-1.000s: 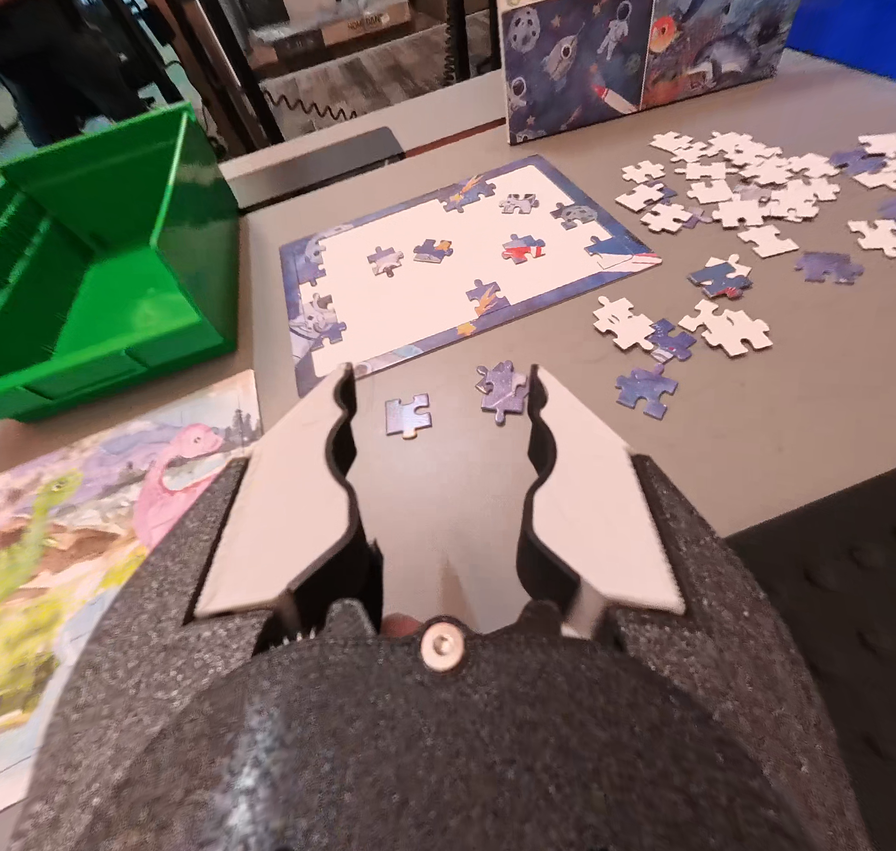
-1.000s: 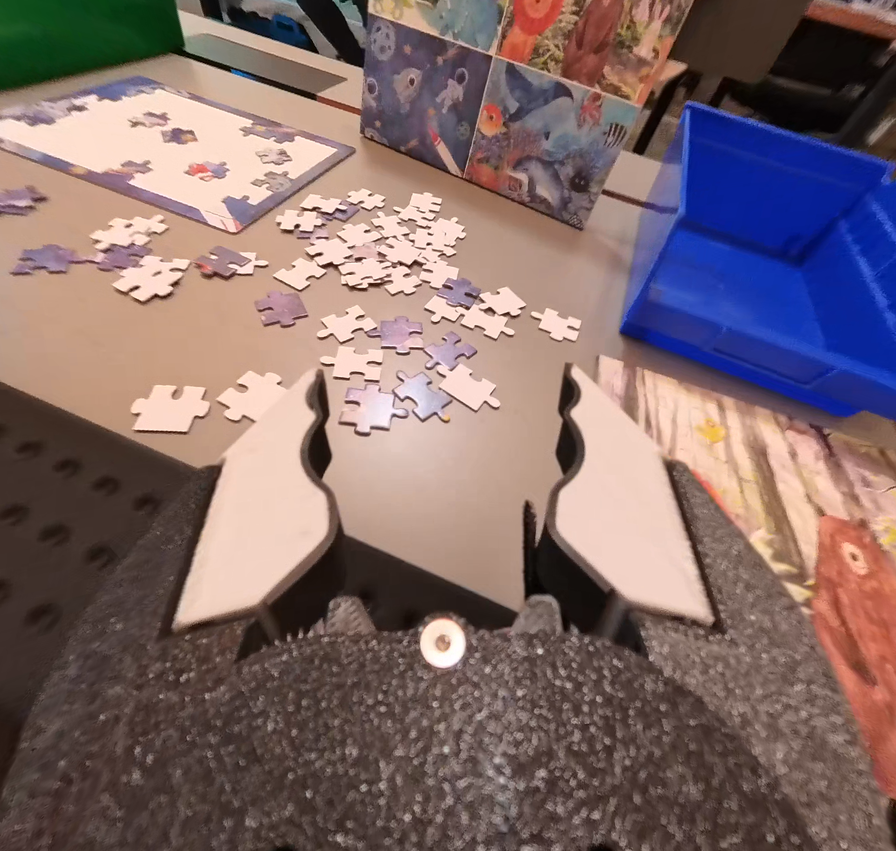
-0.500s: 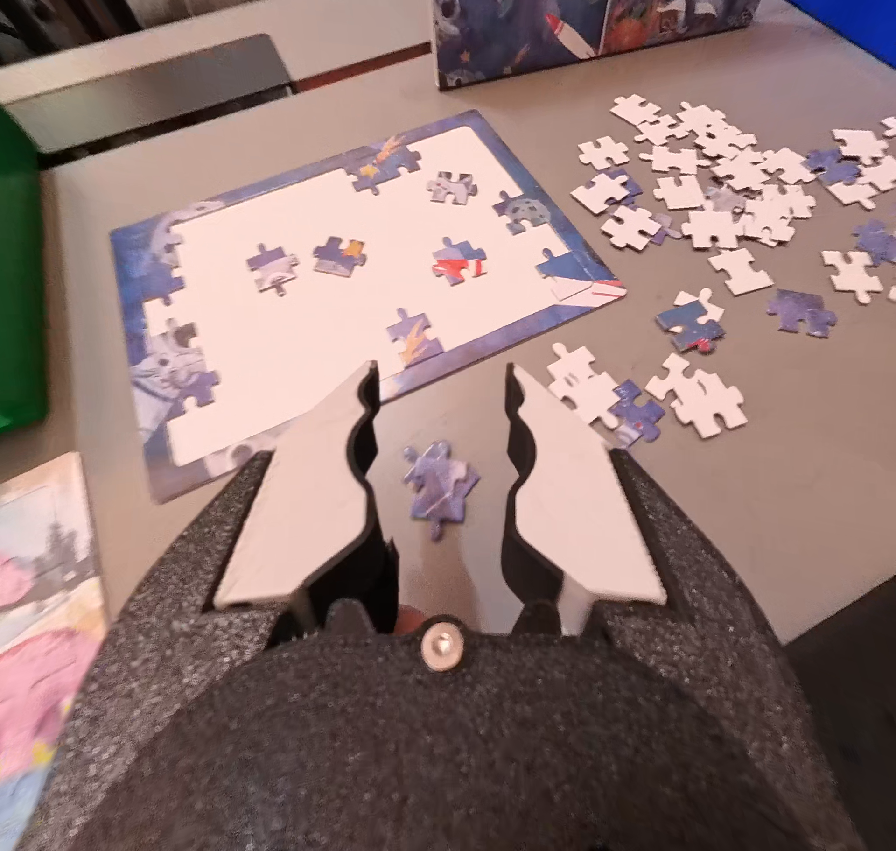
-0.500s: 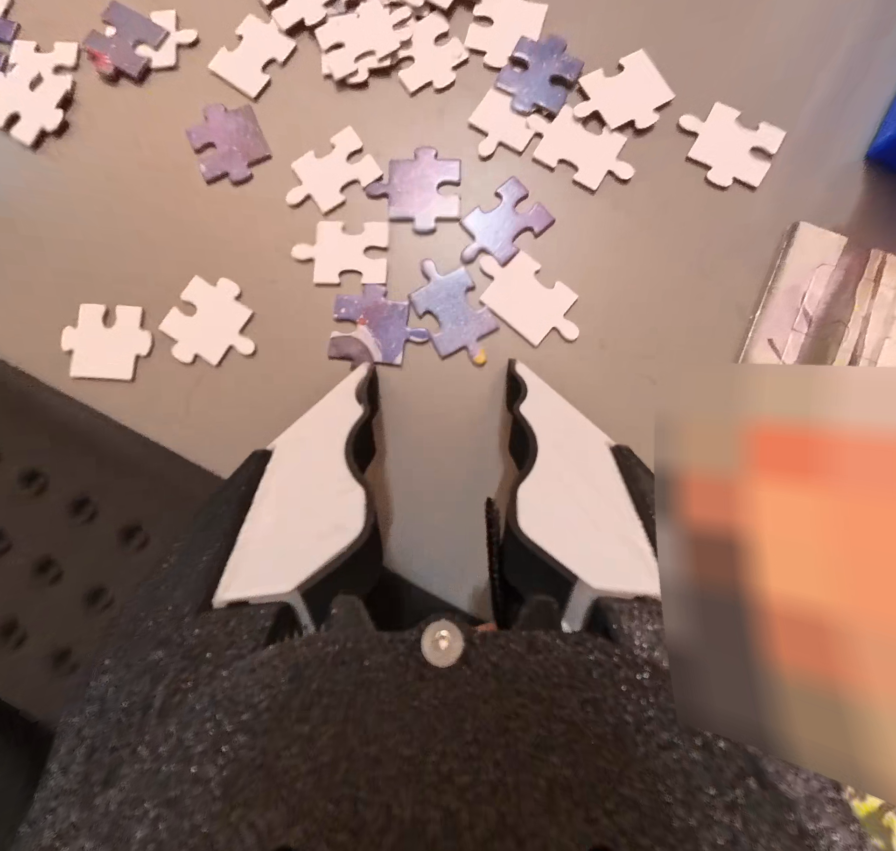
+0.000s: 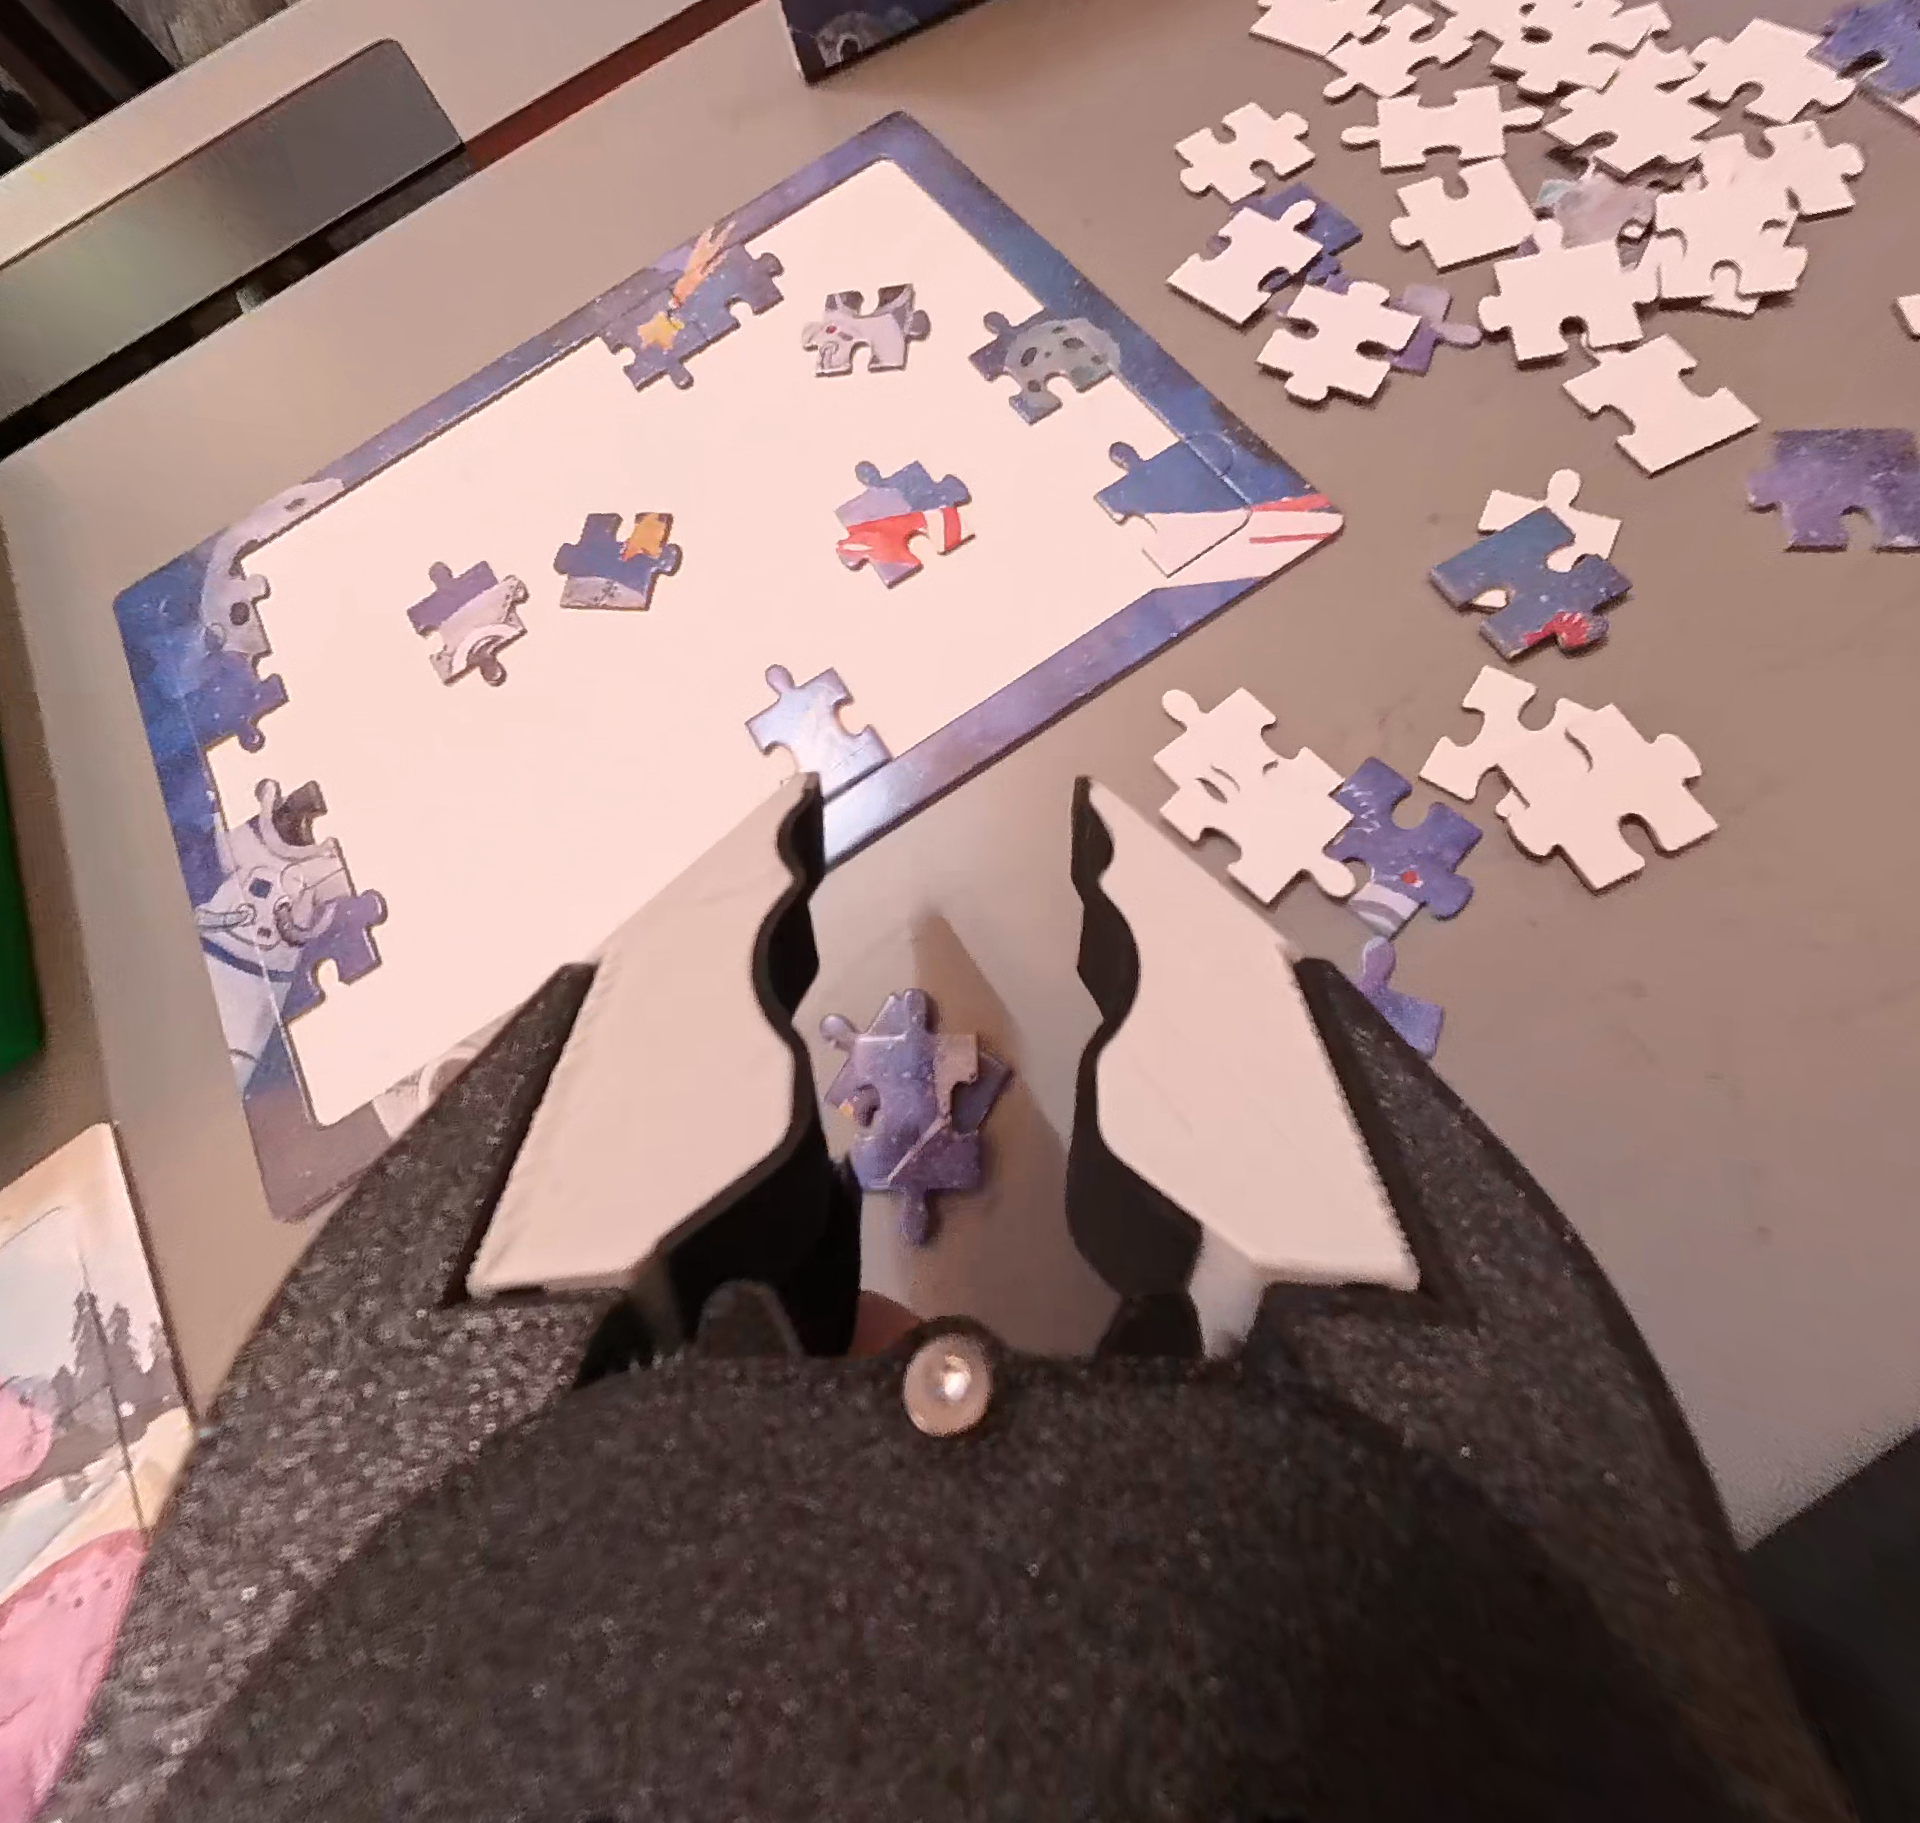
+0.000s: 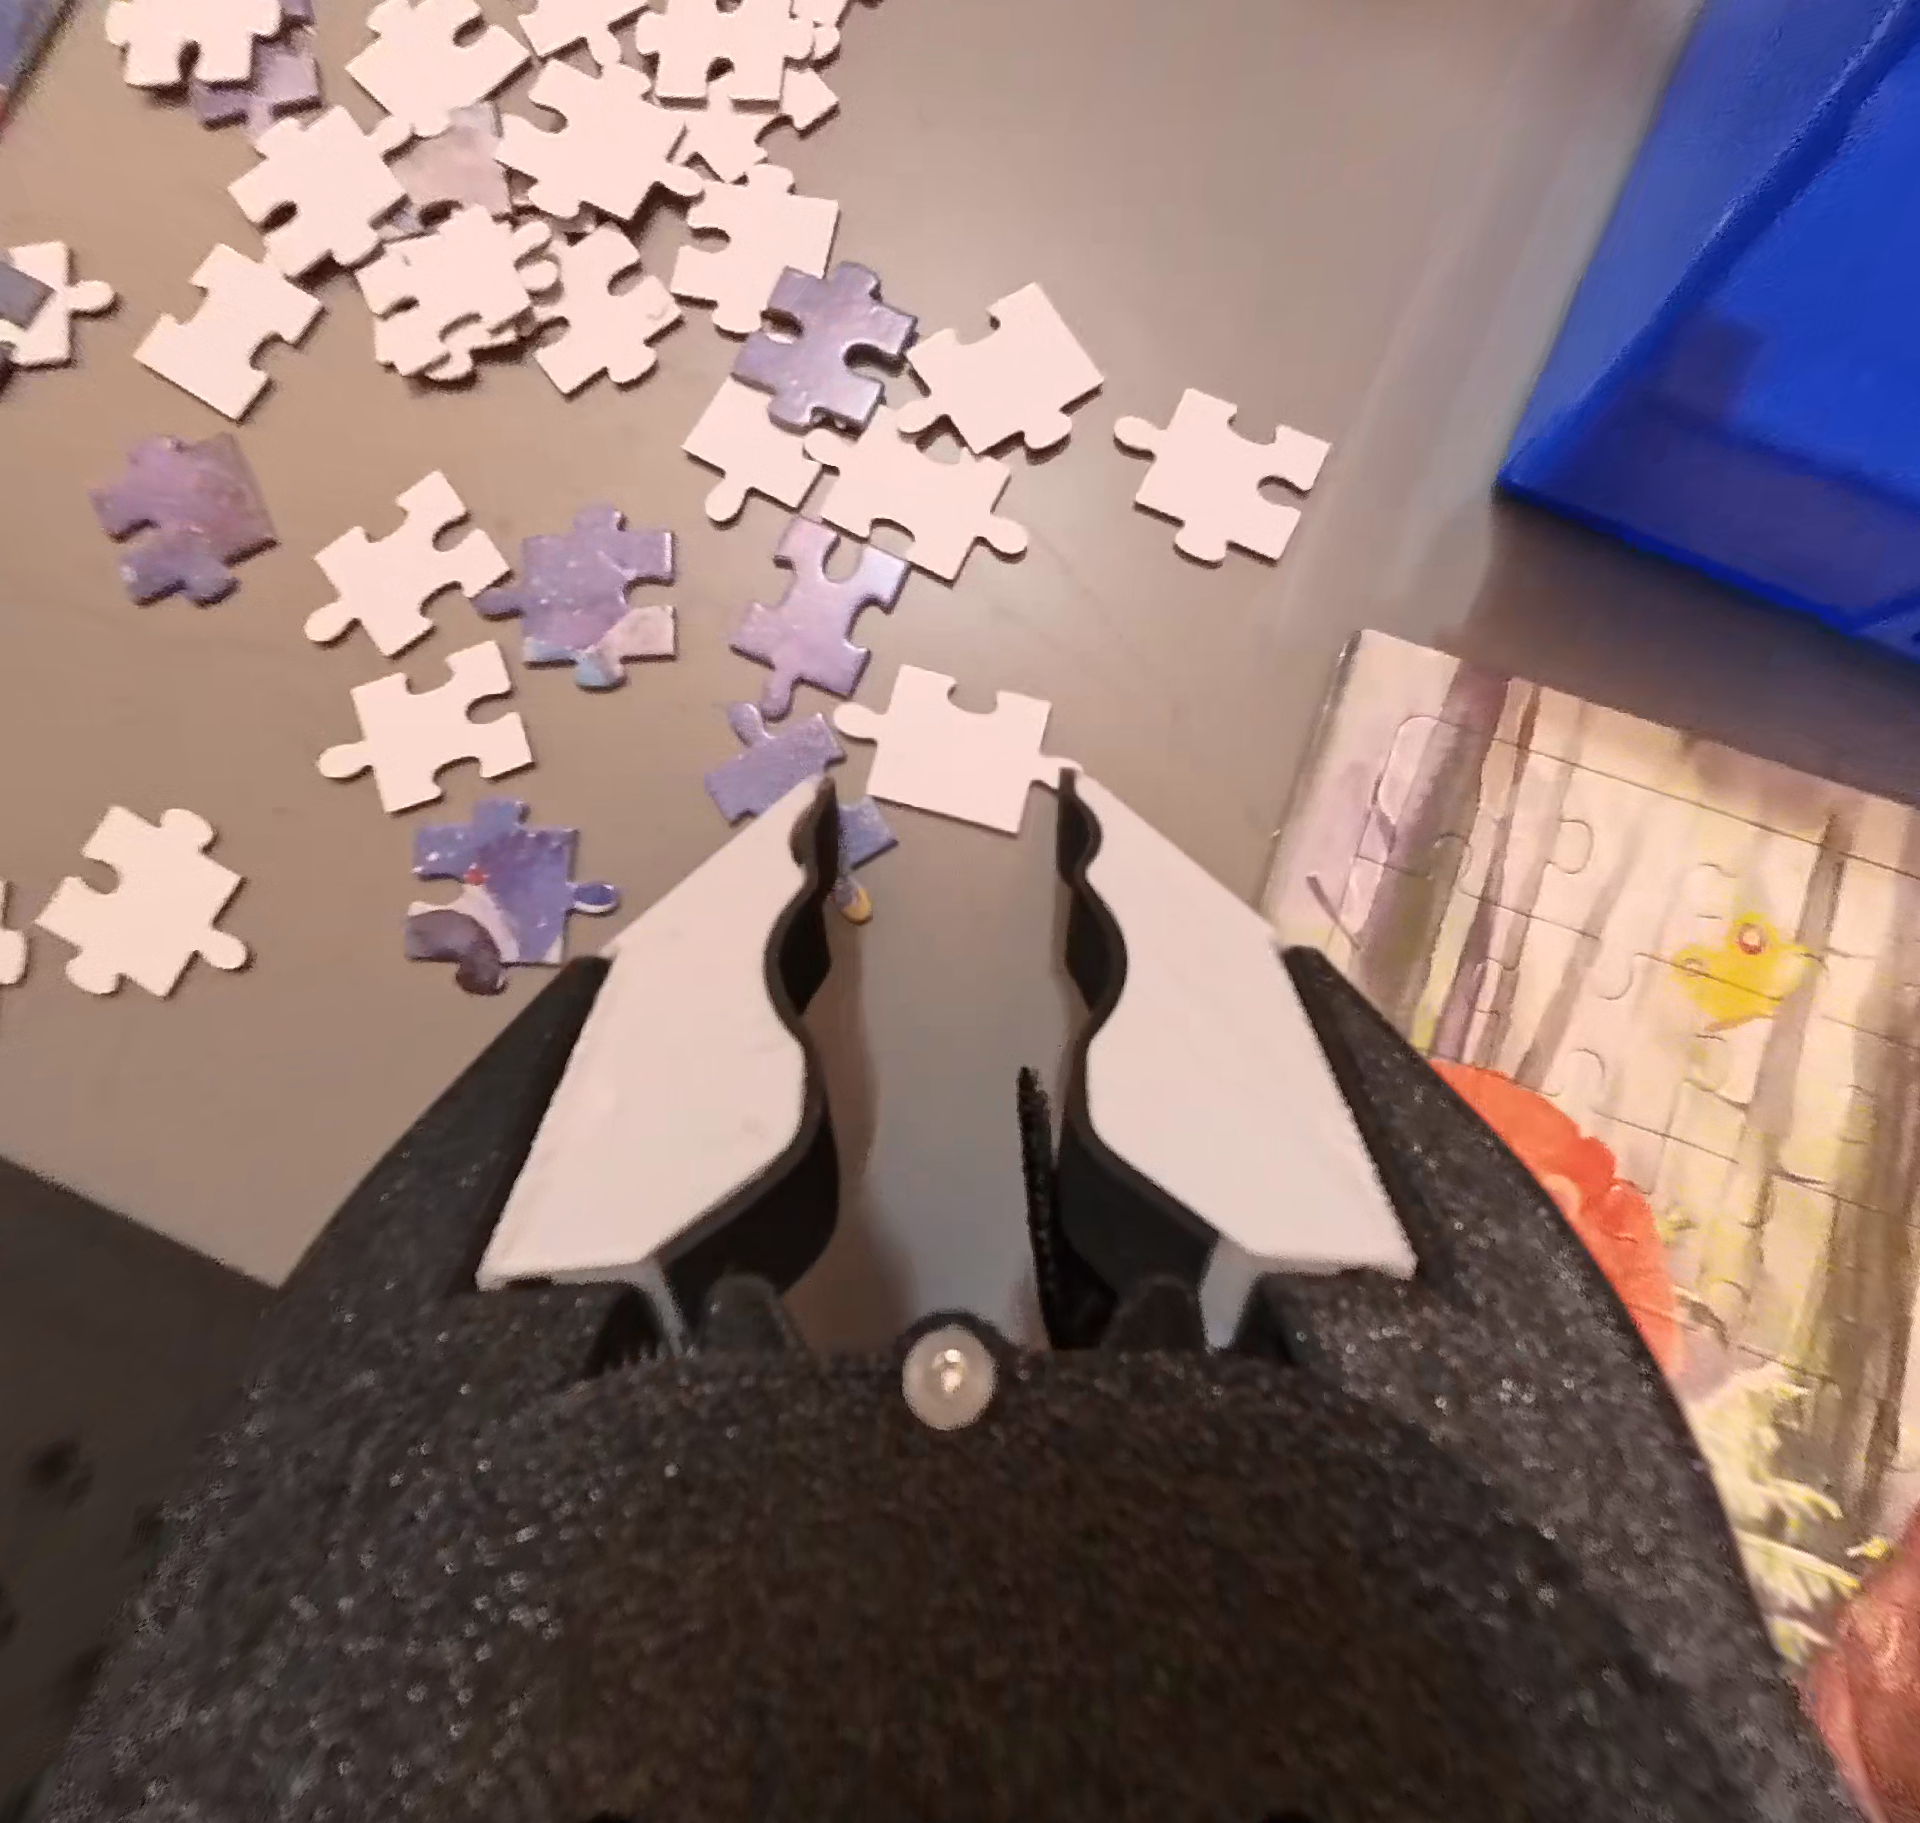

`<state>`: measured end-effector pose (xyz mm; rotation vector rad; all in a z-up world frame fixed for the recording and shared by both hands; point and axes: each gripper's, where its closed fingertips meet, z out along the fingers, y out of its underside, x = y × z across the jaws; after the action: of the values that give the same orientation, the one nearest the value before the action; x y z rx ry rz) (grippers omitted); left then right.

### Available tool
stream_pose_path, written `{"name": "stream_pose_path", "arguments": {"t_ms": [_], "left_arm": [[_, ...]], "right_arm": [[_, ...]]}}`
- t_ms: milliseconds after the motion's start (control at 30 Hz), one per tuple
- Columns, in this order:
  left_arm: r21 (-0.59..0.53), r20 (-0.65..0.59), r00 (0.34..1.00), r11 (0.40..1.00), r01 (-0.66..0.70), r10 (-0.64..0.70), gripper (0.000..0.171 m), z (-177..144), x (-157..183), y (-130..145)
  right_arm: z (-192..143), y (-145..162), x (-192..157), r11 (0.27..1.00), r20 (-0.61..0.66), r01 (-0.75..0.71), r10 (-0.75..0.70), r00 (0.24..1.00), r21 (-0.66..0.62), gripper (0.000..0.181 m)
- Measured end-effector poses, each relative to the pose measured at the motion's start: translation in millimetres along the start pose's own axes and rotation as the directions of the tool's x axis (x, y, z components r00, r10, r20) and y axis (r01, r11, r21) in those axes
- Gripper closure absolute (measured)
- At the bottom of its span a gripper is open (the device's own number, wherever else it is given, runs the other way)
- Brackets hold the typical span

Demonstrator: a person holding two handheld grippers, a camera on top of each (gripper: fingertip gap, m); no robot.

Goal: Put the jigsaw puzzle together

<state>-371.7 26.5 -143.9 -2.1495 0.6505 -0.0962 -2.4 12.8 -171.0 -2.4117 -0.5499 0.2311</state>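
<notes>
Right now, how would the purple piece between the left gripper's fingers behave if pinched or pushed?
The purple piece lies flat on the table, so the open left gripper would probably slide it rather than lift it. It looks thin, light and fairly stiff, and won't roll.

A grey desk (image 5: 1558, 1098) fills the scene. Beyond its far edge sits a dark panel (image 5: 260, 163) under soft indoor light.

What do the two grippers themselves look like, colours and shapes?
Both look alike. The left gripper and right gripper each have two pale grey, wedge-shaped fingers with wavy black inner edges, on a speckled black foam-like body with a silver screw at centre. No cables or sleeves show.
</notes>
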Motion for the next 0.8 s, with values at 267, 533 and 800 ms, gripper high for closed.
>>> {"name": "stream_pose_path", "arguments": {"t_ms": [267,533,800], "left_arm": [[0.011,0.006,1.000,1.000,0.006,-0.006,0.125,-3,-6,2],[0.004,0.027,0.999,1.000,0.024,-0.024,0.126,-9,-18,10],[0.009,0.018,1.000,1.000,-0.006,0.006,0.127,-9,-14,5]], "right_arm": [[10,-5,9,0.994,-0.035,-0.110,0.110,0.993,-0.012,0.136],[4,2,8,0.981,-0.146,-0.192,0.195,0.970,0.029,0.131],[6,1,2,0.995,-0.126,-0.099,0.100,0.987,0.009,0.151]]}}
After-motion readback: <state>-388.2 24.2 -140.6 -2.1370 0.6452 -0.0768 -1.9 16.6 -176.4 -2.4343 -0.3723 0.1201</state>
